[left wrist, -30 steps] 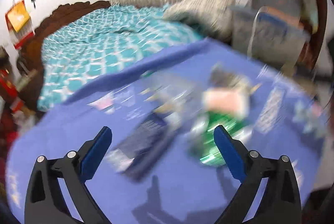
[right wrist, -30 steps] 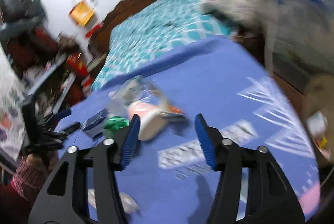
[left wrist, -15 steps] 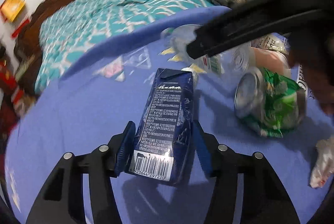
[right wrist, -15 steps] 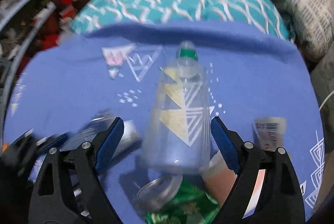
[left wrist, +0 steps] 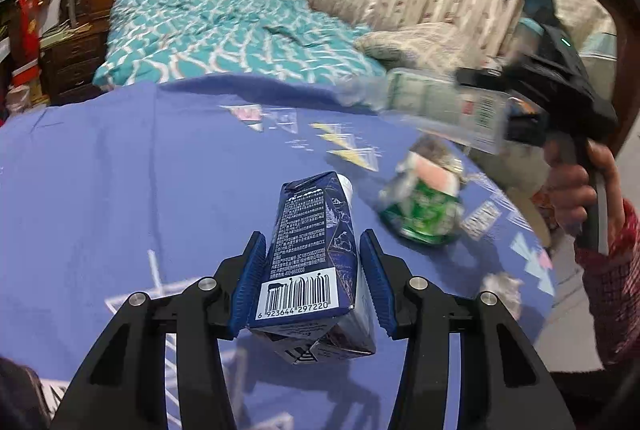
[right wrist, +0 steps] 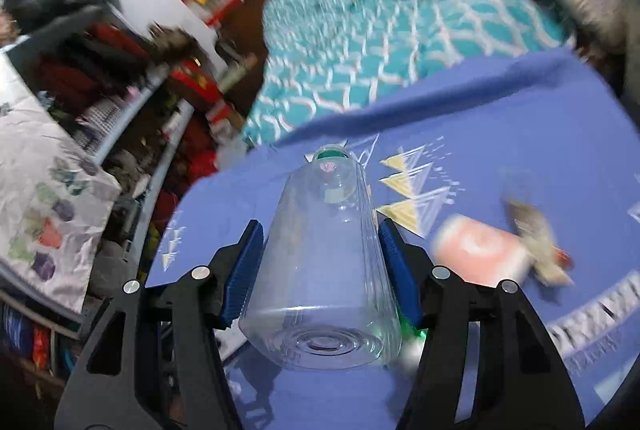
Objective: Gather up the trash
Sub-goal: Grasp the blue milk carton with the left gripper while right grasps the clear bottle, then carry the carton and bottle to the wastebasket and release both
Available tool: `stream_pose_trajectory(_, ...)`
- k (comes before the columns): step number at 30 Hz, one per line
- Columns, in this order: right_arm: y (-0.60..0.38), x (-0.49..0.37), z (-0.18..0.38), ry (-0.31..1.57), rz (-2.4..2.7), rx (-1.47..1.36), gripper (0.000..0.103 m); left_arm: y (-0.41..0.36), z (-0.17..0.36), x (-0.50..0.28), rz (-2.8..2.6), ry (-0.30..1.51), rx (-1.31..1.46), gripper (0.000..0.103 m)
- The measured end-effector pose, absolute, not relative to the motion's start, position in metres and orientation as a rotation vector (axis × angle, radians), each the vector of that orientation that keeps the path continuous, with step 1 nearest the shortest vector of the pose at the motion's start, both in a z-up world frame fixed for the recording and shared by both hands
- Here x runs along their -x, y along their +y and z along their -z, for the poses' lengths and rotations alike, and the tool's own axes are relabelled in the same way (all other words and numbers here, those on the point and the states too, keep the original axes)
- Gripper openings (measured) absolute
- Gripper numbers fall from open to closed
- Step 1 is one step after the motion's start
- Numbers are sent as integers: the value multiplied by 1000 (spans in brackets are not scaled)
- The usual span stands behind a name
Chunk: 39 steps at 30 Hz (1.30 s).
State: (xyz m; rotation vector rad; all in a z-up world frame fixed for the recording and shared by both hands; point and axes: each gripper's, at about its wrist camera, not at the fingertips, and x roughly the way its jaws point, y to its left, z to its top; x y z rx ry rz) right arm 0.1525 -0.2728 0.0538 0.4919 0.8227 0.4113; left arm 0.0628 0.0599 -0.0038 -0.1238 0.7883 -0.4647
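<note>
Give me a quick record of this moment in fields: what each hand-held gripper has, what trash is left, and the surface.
left hand-held gripper: shut on dark blue carton, barcode end toward camera
right hand-held gripper: shut on clear plastic bottle, green cap pointing away
trash left: crushed green can, pink wrapper, crumpled paper
surface: blue patterned cloth
background: bed with teal quilt

A table covered by a blue patterned cloth (left wrist: 120, 165) carries a crushed green can (left wrist: 424, 213), a pink packet (right wrist: 480, 254) beside it, and a crumpled white wad (left wrist: 502, 286) near the edge.
</note>
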Motion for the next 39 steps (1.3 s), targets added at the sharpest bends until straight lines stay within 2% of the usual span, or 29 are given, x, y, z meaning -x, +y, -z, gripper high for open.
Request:
stream_pose_trajectory(4,-325,-37,-42,649,-198,-308,61,46,15,-44,514,812,99,46)
stream_pose_trajectory(6,-345,4,-19,624,-56,-252,61,43,21,-38,523,831,99,46)
stream_pose_trajectory(11,-394,41,59,795,165,-338,65,19,37,-32,489,871,12,47)
stream_pose_trajectory(14,-402,48,64,784,157,-354,68,9,43,-36,456,902,-21,48)
stream_pose_trajectory(16,-403,52,65,775,169,-320,76,5,43,-33,425,891,-34,60)
stream_pose_trajectory(17,-401,55,66,773,179,-299,78,4,43,-33,397,881,-42,74)
stream_pose_trajectory(18,-395,57,67,771,184,-285,79,2,42,-33,379,877,-49,76)
stream_pose_trajectory(24,-355,68,80,771,202,-212,80,-14,51,-34,372,932,-106,77)
stream_pose_trajectory(25,-355,66,86,783,200,-210,63,-18,54,-32,368,942,-115,76)
stream_pose_trajectory(26,-357,66,89,778,187,-226,63,-19,56,-31,370,945,-118,72)
stream_pose_trajectory(27,-359,66,91,769,180,-246,63,-22,60,-30,386,954,-119,49)
stream_pose_trajectory(28,-365,65,91,765,162,-286,63,-23,64,-31,388,963,-128,46)
stream_pose_trajectory(32,-396,65,81,696,117,-495,63,-23,51,-37,419,956,-83,46)
stream_pose_trajectory(39,-441,74,58,564,235,-526,63,-82,-13,-54,624,843,-86,46)
